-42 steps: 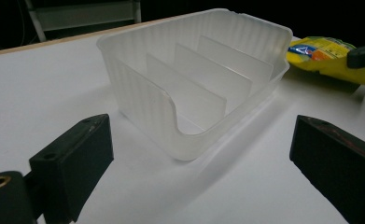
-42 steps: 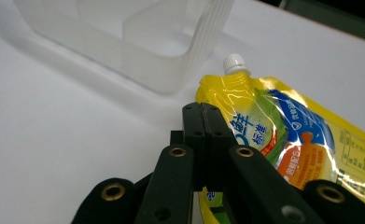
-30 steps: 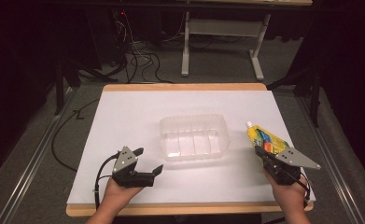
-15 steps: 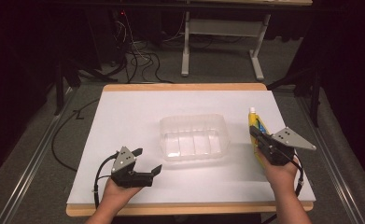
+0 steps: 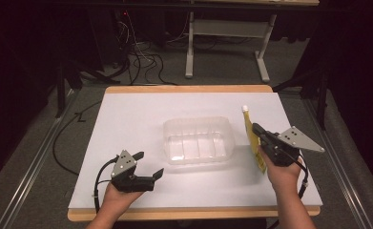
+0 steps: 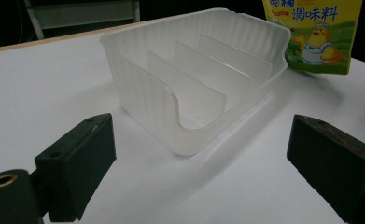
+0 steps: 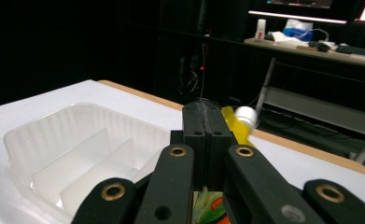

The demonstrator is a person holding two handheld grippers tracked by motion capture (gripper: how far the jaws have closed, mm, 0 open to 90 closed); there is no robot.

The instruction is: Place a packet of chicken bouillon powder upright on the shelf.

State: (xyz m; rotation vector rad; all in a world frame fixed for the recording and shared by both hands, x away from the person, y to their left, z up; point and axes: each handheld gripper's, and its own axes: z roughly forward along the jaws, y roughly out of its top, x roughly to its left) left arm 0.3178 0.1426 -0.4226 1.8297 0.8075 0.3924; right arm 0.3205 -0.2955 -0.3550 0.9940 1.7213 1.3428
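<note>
My right gripper (image 5: 256, 130) is clamped on the yellow sauce pouch (image 5: 252, 143), held upright with its white cap up, just right of the clear divided tray (image 5: 198, 140); my left gripper (image 5: 148, 167), jaws apart and empty, rests nearer the tray's front-left corner.

Tray (image 5: 198, 140): middle of the table (image 5: 127, 109), its dividers running front to back
Pouch (image 5: 251, 138): just right of the tray, upright, clamped in the right gripper (image 5: 260, 133)
Left gripper (image 5: 148, 167): before the tray's left corner, on the table's near edge, apart from it
</note>
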